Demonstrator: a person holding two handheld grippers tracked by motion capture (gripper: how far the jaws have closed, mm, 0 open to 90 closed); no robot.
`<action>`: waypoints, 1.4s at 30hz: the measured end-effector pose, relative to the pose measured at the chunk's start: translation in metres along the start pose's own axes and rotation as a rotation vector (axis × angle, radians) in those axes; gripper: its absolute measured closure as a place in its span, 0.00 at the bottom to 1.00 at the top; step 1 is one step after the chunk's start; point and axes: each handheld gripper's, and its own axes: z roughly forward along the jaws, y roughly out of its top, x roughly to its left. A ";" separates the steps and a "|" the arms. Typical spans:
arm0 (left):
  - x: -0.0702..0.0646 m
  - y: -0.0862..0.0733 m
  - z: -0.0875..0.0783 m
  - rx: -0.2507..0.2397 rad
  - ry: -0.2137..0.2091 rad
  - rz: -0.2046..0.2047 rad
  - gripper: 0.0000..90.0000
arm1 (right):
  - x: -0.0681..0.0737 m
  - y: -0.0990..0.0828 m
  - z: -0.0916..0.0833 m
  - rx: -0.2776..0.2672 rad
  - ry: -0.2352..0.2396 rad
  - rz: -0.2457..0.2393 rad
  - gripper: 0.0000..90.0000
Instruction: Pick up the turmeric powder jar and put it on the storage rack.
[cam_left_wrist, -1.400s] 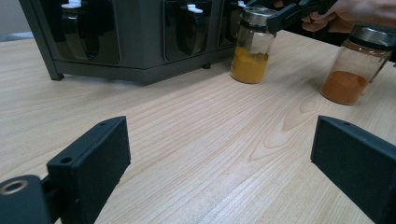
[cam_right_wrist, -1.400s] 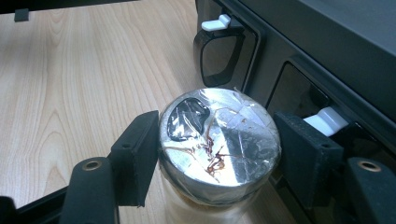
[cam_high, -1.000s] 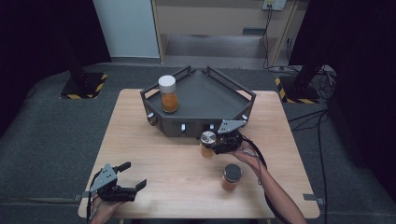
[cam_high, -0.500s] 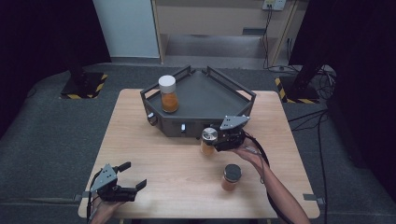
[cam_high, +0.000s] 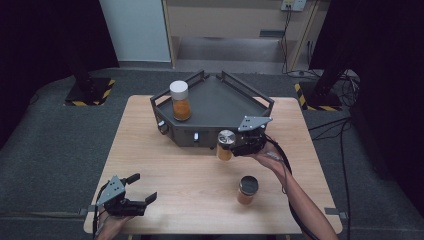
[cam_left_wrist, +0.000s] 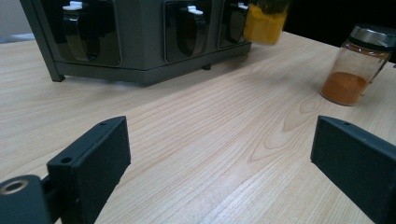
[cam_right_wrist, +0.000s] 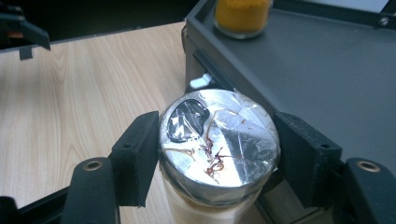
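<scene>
While the right gripper (cam_high: 234, 145) is clamped on the silver-lidded spice jar (cam_high: 225, 144), the jar hangs just right of the frame's centre in the high view, off the wooden table (cam_high: 150, 150) and against the front edge of the dark grey tray rack (cam_high: 220, 97). In the right gripper view the black pads (cam_right_wrist: 135, 154) press on both sides of the jar (cam_right_wrist: 219, 144) just under its foil-topped lid, with the rack's rim (cam_right_wrist: 224, 70) close behind.

The main risk, as I judge it, is the jar's base catching the rack's raised rim if it is carried inward before it clears; that could tilt the jar in the pads or knock it loose. A grip so near the lid leaves the heavier powder end hanging below, so a bump could swing it. The white-lidded jar (cam_high: 180, 100) already standing at the upper left of the tray is well apart and in little danger.

Compared with a second ago, the held jar sits higher and closer to the rack's edge. The dark-lidded jar (cam_high: 247, 190) on the table at lower right has not moved. The left gripper (cam_high: 137, 192), at lower left, stays put with its jaws spread apart and nothing between them.
</scene>
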 end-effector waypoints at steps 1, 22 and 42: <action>0.000 0.000 0.000 0.000 0.000 0.000 0.04 | 0.000 0.002 -0.002 -0.003 -0.004 -0.001 0.38; 0.000 0.000 0.000 0.000 0.003 -0.002 0.04 | -0.002 0.053 -0.036 -0.036 -0.066 0.021 0.38; 0.000 -0.001 -0.001 -0.005 0.004 -0.004 0.04 | -0.014 0.084 -0.035 -0.087 -0.104 0.061 0.38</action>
